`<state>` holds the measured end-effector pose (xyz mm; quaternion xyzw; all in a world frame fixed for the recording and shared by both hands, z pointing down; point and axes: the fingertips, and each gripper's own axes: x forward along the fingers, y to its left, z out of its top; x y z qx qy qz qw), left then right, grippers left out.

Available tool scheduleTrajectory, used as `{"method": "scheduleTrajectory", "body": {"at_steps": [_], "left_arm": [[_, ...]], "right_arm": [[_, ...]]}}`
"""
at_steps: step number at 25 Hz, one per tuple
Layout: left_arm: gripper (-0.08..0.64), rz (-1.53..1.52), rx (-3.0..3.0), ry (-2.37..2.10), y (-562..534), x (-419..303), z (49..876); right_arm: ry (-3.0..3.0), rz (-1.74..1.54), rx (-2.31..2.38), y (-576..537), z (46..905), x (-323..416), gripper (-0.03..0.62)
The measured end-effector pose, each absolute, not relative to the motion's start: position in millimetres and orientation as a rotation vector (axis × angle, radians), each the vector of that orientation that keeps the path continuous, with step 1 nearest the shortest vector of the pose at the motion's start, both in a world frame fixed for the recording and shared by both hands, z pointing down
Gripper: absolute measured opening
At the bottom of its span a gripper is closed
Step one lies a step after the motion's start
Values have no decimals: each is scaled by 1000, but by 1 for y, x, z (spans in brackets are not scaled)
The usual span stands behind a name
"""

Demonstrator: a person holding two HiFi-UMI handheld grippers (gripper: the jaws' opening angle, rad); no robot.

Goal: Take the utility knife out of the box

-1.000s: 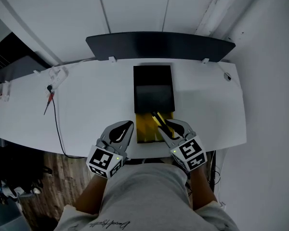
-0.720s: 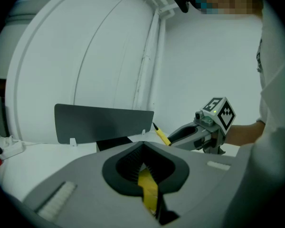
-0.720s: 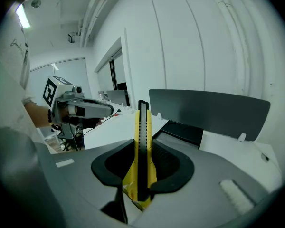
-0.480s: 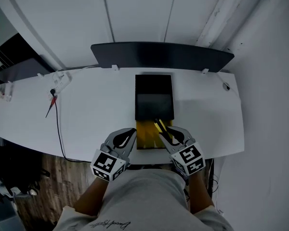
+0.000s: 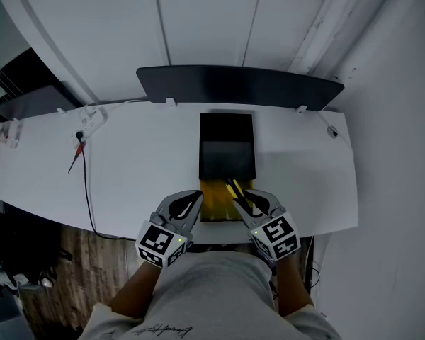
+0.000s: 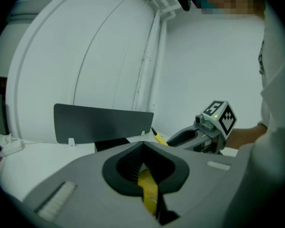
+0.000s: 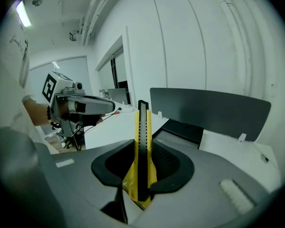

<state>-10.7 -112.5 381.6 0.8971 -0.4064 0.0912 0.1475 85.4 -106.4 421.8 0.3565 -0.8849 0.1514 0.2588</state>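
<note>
Head view, near edge of white table: right gripper clamped on slim yellow-and-black utility knife, raised just over the yellow cardboard tray. Left gripper jaws nearly together, pinching the tray's left edge. Tray protrudes from black rectangular box. Beyond: dark upright panel.

The light is soft and a bit dim, so the white worktop and wall look grey-blue, with only a faint shadow on the worktop right of the box. One lamp glows very bright at the top left of the right gripper view. Both gripper views are round with black corners, straight lines bend near the edges, and the closest parts look blurry.
</note>
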Motion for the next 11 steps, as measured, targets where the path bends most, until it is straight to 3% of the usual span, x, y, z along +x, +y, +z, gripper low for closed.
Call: {"method": "scheduleTrajectory", "body": {"at_steps": [11], "left_arm": [[2, 264, 2582, -1158, -110, -8, 380]], "right_arm": [[-2399, 411, 961, -102, 422, 86, 132]]}}
